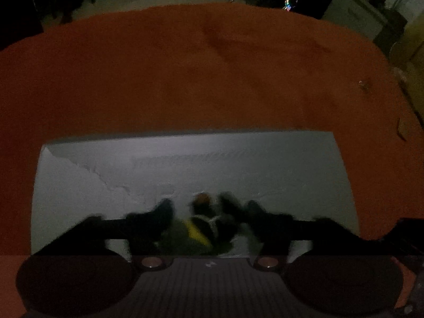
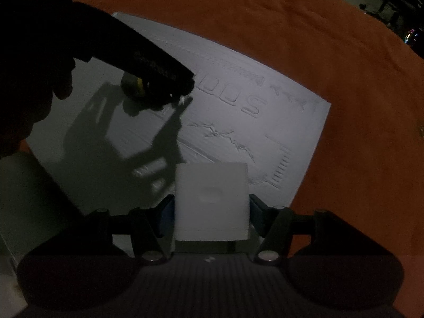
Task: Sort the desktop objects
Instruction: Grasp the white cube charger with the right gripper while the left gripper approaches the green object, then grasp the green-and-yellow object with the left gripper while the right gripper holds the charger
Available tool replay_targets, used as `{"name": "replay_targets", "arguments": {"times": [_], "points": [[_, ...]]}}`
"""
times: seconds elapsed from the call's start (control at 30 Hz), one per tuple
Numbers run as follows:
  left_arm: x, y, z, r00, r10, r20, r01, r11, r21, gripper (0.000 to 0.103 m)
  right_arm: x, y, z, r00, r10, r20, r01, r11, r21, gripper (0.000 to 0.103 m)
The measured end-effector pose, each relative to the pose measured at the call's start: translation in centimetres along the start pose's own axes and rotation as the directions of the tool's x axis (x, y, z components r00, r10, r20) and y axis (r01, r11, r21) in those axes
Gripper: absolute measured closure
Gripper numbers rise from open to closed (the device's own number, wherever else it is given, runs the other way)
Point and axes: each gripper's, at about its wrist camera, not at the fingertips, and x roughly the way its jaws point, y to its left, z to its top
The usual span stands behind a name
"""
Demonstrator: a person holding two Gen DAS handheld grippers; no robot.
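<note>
The scene is dim. My left gripper [image 1: 197,206] points down over a white embossed board [image 1: 238,164]. A small dark object with yellow and orange parts [image 1: 198,228] sits between its fingers, which look closed against it, though the view is blurred. The right wrist view shows that same object [image 2: 133,84] under the left gripper's dark body at the upper left. My right gripper [image 2: 212,208] is shut on a white rectangular block [image 2: 212,198], its blue pads [image 2: 165,217] touching both sides. The block hangs over the board's near edge [image 2: 265,137].
An orange cloth [image 1: 185,79] covers the table around the board. A pale flat thing [image 2: 16,185] lies at the left edge of the right wrist view. A small scrap [image 1: 364,84] lies on the cloth at far right. Dark furniture and a coloured light [image 1: 290,0] stand beyond the table.
</note>
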Motion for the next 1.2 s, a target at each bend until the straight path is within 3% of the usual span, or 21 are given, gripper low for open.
{"name": "replay_targets", "arguments": {"times": [0.17,0.23,0.4,0.53,0.57,0.6,0.63,0.67,0.73,0.87,1.0,1.07,1.2], "points": [[-0.8,1.0,-0.9,0.999,-0.02,-0.027,0.02,1.0,-0.012,0.052,1.0,0.7,-0.2,1.0,-0.011,0.004,0.011,1.0,-0.001,0.041],[-1.7,1.5,-1.3,0.999,-0.013,-0.031,0.014,1.0,0.018,0.063,1.3,1.0,0.0,1.0,-0.016,0.003,0.016,1.0,0.0,0.043],[-4.2,2.3,-3.1,0.999,-0.024,-0.023,0.027,0.992,0.121,0.062,1.8,1.4,0.4,0.999,-0.032,-0.005,0.031,0.999,-0.01,0.043],[-5.1,3.3,-3.7,1.0,-0.019,-0.012,0.021,0.992,0.126,0.06,2.1,2.0,0.9,0.998,-0.054,-0.018,0.053,0.998,-0.027,0.04],[-5.2,3.4,-3.7,1.0,-0.015,-0.006,0.016,0.992,0.122,0.055,2.3,2.0,1.1,0.998,-0.063,-0.021,0.063,0.998,-0.025,0.038],[-5.4,3.6,-3.7,1.0,-0.01,0.0,0.01,0.993,0.117,0.042,2.4,1.9,1.2,0.997,-0.073,-0.025,0.072,0.997,-0.022,0.031],[-5.6,3.7,-3.7,1.0,-0.006,0.007,0.005,0.993,0.119,0.036,2.2,2.0,1.2,0.997,-0.078,-0.021,0.078,0.997,-0.02,0.026],[-5.8,3.7,-3.7,1.0,-0.001,0.021,-0.002,0.99,0.14,0.025,2.1,2.0,1.2,0.997,-0.081,-0.014,0.081,0.997,-0.019,0.025],[-6.2,3.6,-3.8,0.999,0.003,0.048,-0.012,0.983,0.185,0.023,2.0,2.1,1.3,0.997,-0.083,-0.012,0.082,0.996,-0.019,0.025],[-6.5,3.8,-4.4,0.995,-0.026,0.097,-0.01,0.935,0.354,0.022,2.2,1.8,1.4,0.997,-0.077,-0.017,0.076,0.997,-0.019,0.025],[-5.8,2.8,-5.4,0.991,-0.018,0.131,-0.058,0.831,0.553,0.022,2.7,1.6,1.6,0.997,-0.069,-0.015,0.069,0.997,-0.032,0.025],[-5.1,2.3,-5.6,0.991,-0.013,0.134,-0.071,0.794,0.604,0.022,2.8,1.6,1.6,0.998,-0.064,-0.013,0.063,0.997,-0.035,0.025],[-4.2,1.7,-5.8,0.993,-0.024,0.114,-0.051,0.787,0.615,0.022,3.0,1.5,1.7,0.998,-0.065,-0.019,0.064,0.997,-0.042,0.025]]}}
